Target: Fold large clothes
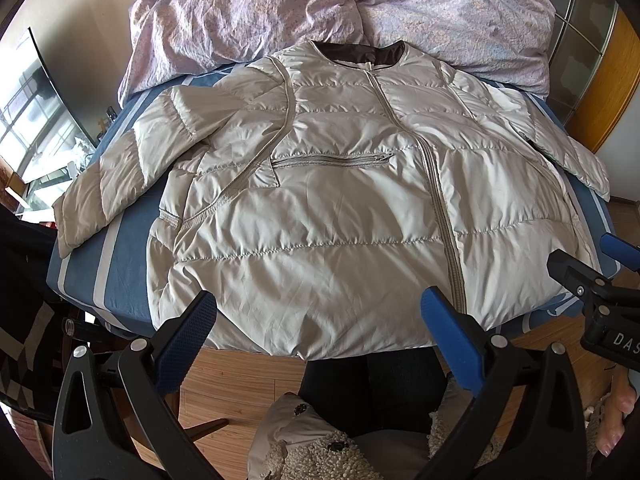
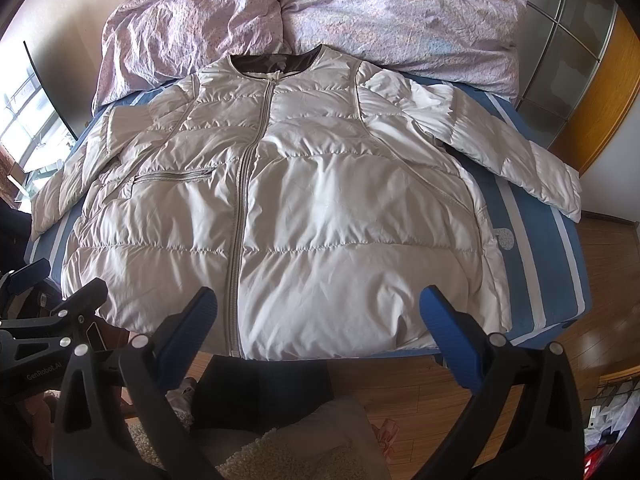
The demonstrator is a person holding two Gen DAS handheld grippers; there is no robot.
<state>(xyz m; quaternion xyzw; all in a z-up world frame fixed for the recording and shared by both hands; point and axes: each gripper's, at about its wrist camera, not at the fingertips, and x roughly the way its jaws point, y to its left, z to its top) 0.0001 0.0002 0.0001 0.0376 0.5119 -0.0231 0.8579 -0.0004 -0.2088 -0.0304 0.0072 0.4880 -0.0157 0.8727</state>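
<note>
Jacket (image 1: pixel 320 216), pale and quilted, spread front-up on the blue striped bed (image 1: pixel 120 272), collar toward the lilac duvet (image 1: pixel 280 8). Left gripper (image 1: pixel 320 334) and right gripper (image 2: pixel 320 334) near its hem, jaws apart, holding nothing.

left gripper (image 1: pixel 318 334): fingers spread wide, holding nothing | right gripper (image 2: pixel 318 334): fingers spread wide, holding nothing

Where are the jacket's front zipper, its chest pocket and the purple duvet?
front zipper (image 2: pixel 240 216): right wrist view, midway down the zipper.
chest pocket (image 1: pixel 332 159): left wrist view, middle of its zipped opening.
purple duvet (image 2: pixel 400 12): right wrist view, crumpled top beyond the collar.
</note>
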